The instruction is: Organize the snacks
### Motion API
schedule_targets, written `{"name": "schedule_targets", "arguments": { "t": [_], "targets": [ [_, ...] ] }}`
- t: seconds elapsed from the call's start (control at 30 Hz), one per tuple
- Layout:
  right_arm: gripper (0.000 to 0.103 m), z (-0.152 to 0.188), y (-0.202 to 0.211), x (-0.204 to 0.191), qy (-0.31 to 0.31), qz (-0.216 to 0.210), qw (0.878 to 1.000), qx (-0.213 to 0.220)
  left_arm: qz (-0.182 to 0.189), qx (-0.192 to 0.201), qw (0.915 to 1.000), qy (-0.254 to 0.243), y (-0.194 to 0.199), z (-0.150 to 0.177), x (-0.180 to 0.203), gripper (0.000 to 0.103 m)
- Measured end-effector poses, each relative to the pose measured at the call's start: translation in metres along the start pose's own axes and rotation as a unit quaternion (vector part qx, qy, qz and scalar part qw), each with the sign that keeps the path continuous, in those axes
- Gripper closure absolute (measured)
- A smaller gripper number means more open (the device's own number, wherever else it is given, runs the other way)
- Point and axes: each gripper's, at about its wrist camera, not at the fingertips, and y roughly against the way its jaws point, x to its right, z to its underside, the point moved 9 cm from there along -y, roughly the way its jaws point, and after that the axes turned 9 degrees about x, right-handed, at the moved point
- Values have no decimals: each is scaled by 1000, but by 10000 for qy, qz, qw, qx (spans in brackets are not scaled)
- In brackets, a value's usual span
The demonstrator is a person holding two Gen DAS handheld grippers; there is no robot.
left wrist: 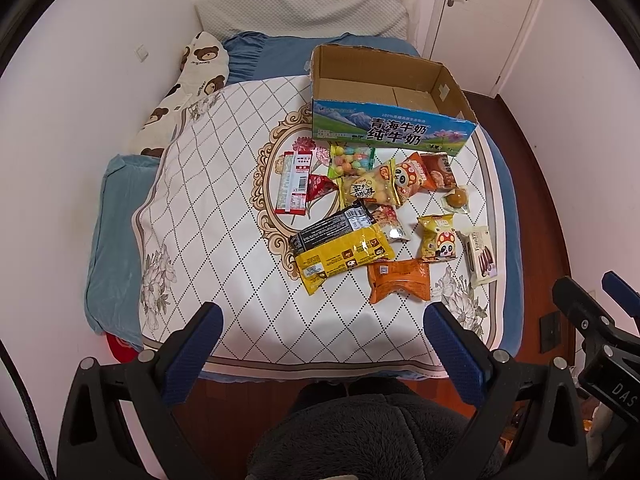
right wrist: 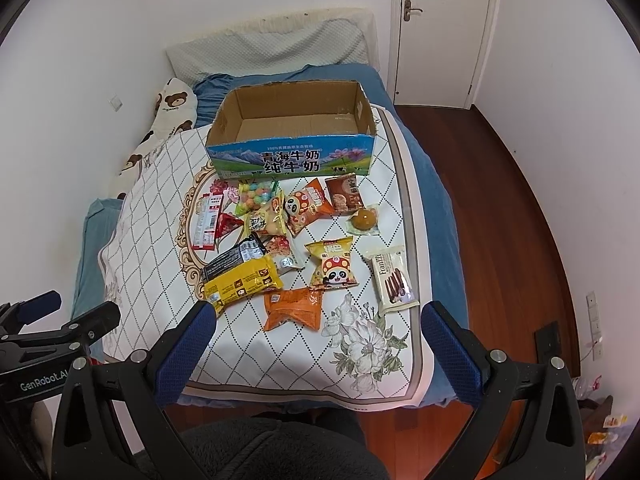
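Several snack packets lie on a white quilted cloth (left wrist: 224,208) on the bed: a yellow packet (left wrist: 344,258) (right wrist: 242,284), an orange packet (left wrist: 400,280) (right wrist: 294,308), a mushroom-print packet (left wrist: 438,238) (right wrist: 332,264), a white biscuit packet (left wrist: 480,256) (right wrist: 394,278) and a red-white box (left wrist: 294,182). Behind them stands an empty open cardboard milk box (left wrist: 392,128) (right wrist: 294,158). My left gripper (left wrist: 324,316) is open and empty, held near the foot of the bed. My right gripper (right wrist: 318,312) is open and empty, beside it.
Pillows (left wrist: 304,12) and a bear-print cushion (left wrist: 200,68) lie at the head of the bed. A white wall is on the left. A wooden floor (right wrist: 500,200) and a closed door (right wrist: 440,28) are on the right. My dark fleece clothing (left wrist: 372,436) fills the bottom.
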Motion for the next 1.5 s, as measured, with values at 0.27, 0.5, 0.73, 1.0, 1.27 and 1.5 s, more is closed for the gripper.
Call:
{"name": "schedule_targets", "arguments": {
  "t": [0.27,0.5,0.73,1.0,1.27,1.5],
  "targets": [
    [0,7,-27,7,-342,-195,9991,-156,-324,438,9977,-407,-28,-20,-8,0],
    [1,40,-129,25,-1152,-281,9899,-778,-1024,401,9752,-1922,-129,-31,-7,0],
    [2,94,-210,34,-1972,-344,9685,-1481,-729,-124,9218,-3805,-236,-12,27,0],
    [2,139,-235,21,-2485,-238,9501,-1871,282,-1083,8528,-5101,-317,32,69,0],
    [3,146,-239,2,-2735,-235,9427,-1895,485,-1250,9151,-3804,-327,22,60,14],
    [8,113,-257,-37,-2800,-490,9442,-1663,1,-1817,9773,-1091,-325,30,-26,16]
  ]
}}
